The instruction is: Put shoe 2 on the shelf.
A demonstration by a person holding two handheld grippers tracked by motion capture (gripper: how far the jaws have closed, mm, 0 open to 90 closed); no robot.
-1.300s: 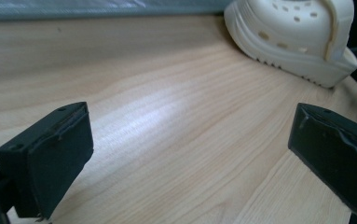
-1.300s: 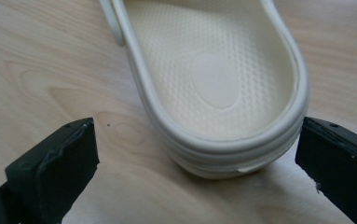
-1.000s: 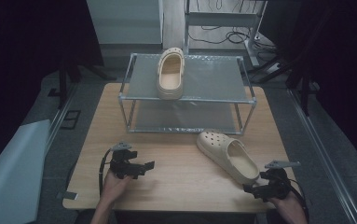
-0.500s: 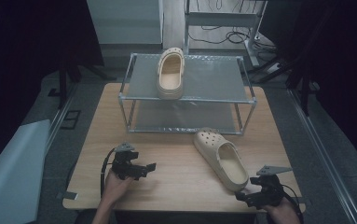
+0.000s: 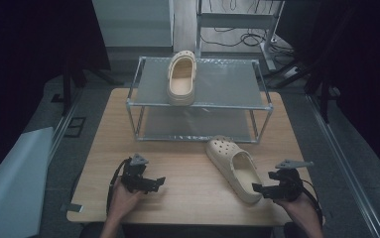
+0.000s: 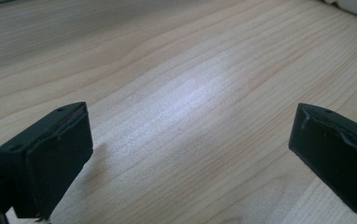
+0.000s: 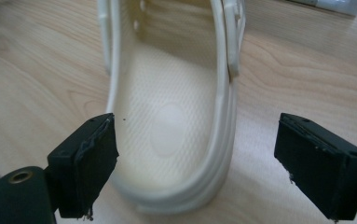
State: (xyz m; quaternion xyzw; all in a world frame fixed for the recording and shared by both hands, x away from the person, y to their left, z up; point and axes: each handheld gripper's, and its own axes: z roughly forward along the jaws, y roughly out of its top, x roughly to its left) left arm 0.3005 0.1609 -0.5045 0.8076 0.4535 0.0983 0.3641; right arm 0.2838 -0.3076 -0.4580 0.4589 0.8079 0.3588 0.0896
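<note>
Pale wood table (image 5: 187,171), metal two-shelf rack (image 5: 200,106), dark room

A metal rack (image 5: 200,106) stands at the frame's centre on a wooden table (image 5: 103,148). A cream clog (image 5: 181,79) lies on its top shelf, left of middle. Cables (image 5: 247,37) trail at upper right.

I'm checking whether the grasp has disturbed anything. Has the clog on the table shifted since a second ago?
Yes. The clog on the table has slid left and slightly back toward the rack, away from the table's right edge.
</note>
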